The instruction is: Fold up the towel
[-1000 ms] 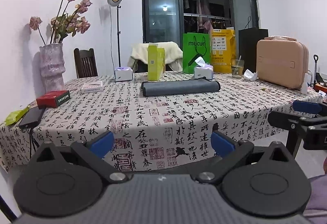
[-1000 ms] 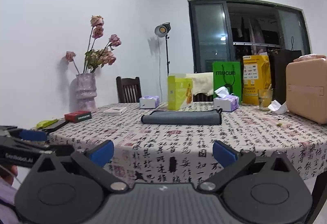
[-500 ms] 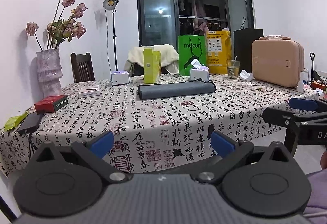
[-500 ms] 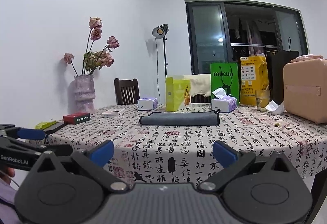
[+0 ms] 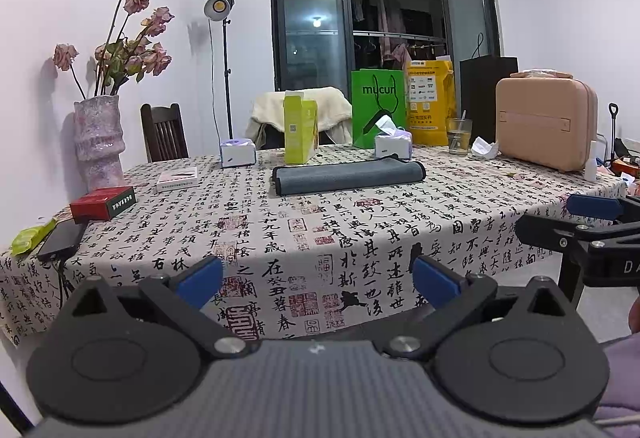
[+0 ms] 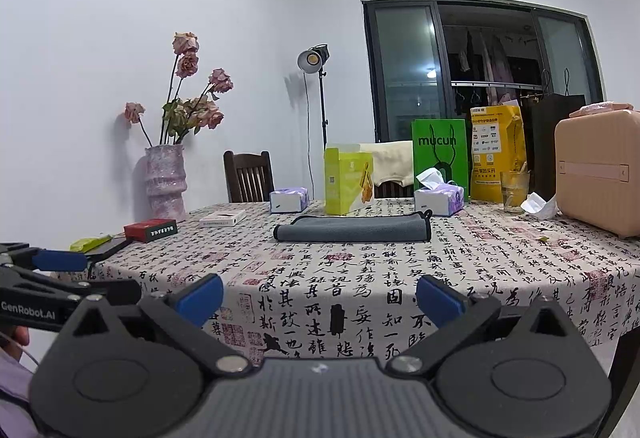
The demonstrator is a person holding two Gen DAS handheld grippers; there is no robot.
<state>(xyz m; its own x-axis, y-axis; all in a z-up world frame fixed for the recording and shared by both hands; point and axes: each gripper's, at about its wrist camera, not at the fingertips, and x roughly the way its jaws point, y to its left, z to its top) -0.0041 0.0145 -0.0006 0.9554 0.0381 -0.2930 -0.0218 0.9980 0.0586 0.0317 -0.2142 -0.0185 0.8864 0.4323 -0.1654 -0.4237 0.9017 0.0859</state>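
Note:
A grey towel (image 5: pixel 347 177) lies folded into a long strip on the table, past its middle; it also shows in the right wrist view (image 6: pixel 352 229). My left gripper (image 5: pixel 318 280) is open and empty, held off the table's near edge, far short of the towel. My right gripper (image 6: pixel 320 300) is open and empty too, also short of the near edge. Each gripper shows at the side of the other's view: the right one (image 5: pixel 592 214) and the left one (image 6: pixel 60 262).
The table has a calligraphy-print cloth (image 5: pixel 360 238). On it stand a vase of dried roses (image 5: pixel 98 142), a red box (image 5: pixel 103 202), a phone (image 5: pixel 60 238), two tissue boxes (image 5: pixel 238 153), a yellow-green carton (image 5: pixel 300 132), bags, a glass (image 5: pixel 459 136) and a pink case (image 5: pixel 546 122). Chairs stand behind.
Both grippers have shifted slightly, so the views have tilted a little. The towel has not moved and both grippers stay open.

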